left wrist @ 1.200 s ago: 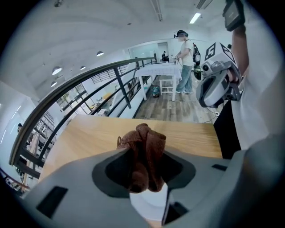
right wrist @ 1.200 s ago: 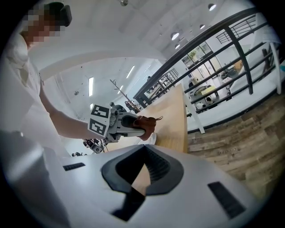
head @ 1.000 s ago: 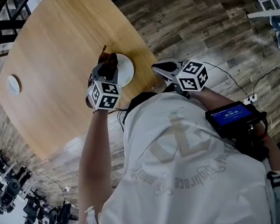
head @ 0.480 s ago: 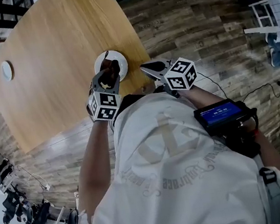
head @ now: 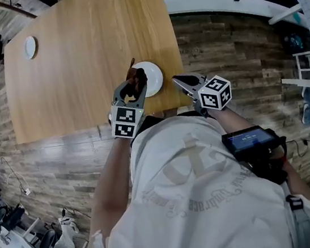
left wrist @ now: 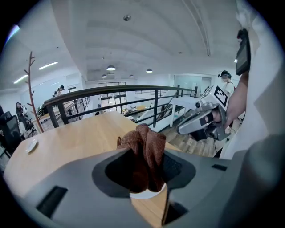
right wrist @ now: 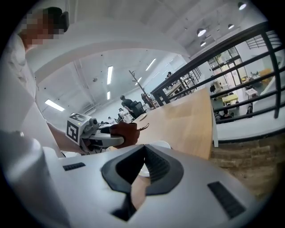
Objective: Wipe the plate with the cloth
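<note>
Gently, I'm gripping the cloth [left wrist: 146,147] in my left gripper [head: 136,83], aiming for flat, even contact across the plate [head: 155,77] (right gripper [head: 184,82] hanging closed, empty).

The head camera is looking steeply down onto the left gripper [head: 136,82], right gripper [head: 178,80] and table [head: 77,57] ahead of them. Each gripper camera is sitting close behind its jaws, facing the other gripper; all are sharing the plate [head: 154,77].
</note>
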`<state>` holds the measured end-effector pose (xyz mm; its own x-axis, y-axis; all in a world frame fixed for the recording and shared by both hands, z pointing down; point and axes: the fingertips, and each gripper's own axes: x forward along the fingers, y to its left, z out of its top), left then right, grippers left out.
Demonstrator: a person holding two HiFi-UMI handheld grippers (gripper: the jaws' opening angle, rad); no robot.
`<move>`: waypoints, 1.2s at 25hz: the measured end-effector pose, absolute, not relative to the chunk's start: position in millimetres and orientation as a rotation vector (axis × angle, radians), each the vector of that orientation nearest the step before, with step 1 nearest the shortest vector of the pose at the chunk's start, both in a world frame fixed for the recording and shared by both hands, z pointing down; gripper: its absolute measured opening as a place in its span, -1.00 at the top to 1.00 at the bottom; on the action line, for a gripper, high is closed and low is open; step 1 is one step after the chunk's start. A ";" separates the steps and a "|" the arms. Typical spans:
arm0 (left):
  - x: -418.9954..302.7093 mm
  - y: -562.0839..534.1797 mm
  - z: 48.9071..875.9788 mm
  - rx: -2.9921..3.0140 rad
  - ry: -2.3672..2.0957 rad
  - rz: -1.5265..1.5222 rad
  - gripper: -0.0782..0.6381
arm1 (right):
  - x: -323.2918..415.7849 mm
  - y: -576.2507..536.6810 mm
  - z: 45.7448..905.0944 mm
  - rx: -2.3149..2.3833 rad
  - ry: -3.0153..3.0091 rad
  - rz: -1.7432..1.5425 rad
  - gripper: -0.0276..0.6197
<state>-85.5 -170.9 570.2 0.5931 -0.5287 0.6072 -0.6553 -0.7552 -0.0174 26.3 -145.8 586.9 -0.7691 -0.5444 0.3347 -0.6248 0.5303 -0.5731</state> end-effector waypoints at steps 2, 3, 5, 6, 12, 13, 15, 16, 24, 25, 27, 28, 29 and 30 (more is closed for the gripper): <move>-87.8 -168.3 564.8 2.618 -0.988 0.809 0.31 | 25.1 -152.8 582.8 1.005 -2.658 1.036 0.87; -87.0 -166.2 560.3 2.625 -0.988 0.765 0.31 | 24.9 -155.2 581.3 0.999 -2.662 1.022 0.87; -85.3 -164.0 548.5 2.635 -1.012 0.697 0.31 | 24.4 -159.7 577.8 0.976 -2.673 0.986 0.88; -86.8 -162.9 543.9 2.630 -1.031 0.671 0.31 | 23.3 -161.9 574.5 0.962 -2.681 0.965 0.88; -114.4 -149.7 526.2 2.563 -1.142 0.527 0.31 | 0.3 -165.5 527.4 0.858 -2.808 0.760 0.88; -119.6 -146.1 523.9 2.555 -1.155 0.508 0.31 | -4.6 -163.1 517.6 0.837 -2.834 0.711 0.88; -131.4 -140.0 520.6 2.544 -1.179 0.478 0.31 | -15.1 -158.1 501.1 0.798 -2.873 0.614 0.88; -137.6 -137.7 520.0 2.540 -1.193 0.470 0.31 | -20.0 -156.0 495.2 0.783 -2.885 0.572 0.88; -162.0 -116.8 528.2 2.477 -1.268 0.447 0.31 | -29.4 -140.3 497.9 0.741 -2.873 0.537 0.88; -161.7 -116.1 528.5 2.475 -1.270 0.449 0.31 | -29.1 -141.0 498.9 0.742 -2.871 0.542 0.88; -161.2 -115.4 529.2 2.472 -1.272 0.451 0.31 | -29.3 -141.7 500.5 0.743 -2.867 0.548 0.88; -161.0 -115.2 529.8 2.469 -1.272 0.454 0.31 | -29.5 -141.8 501.2 0.743 -2.866 0.552 0.88; -160.8 -115.1 530.7 2.466 -1.273 0.456 0.31 | -29.7 -141.8 502.1 0.743 -2.866 0.556 0.88; -160.6 -115.0 531.6 2.465 -1.272 0.459 0.31 | -29.9 -141.7 503.0 0.744 -2.866 0.559 0.88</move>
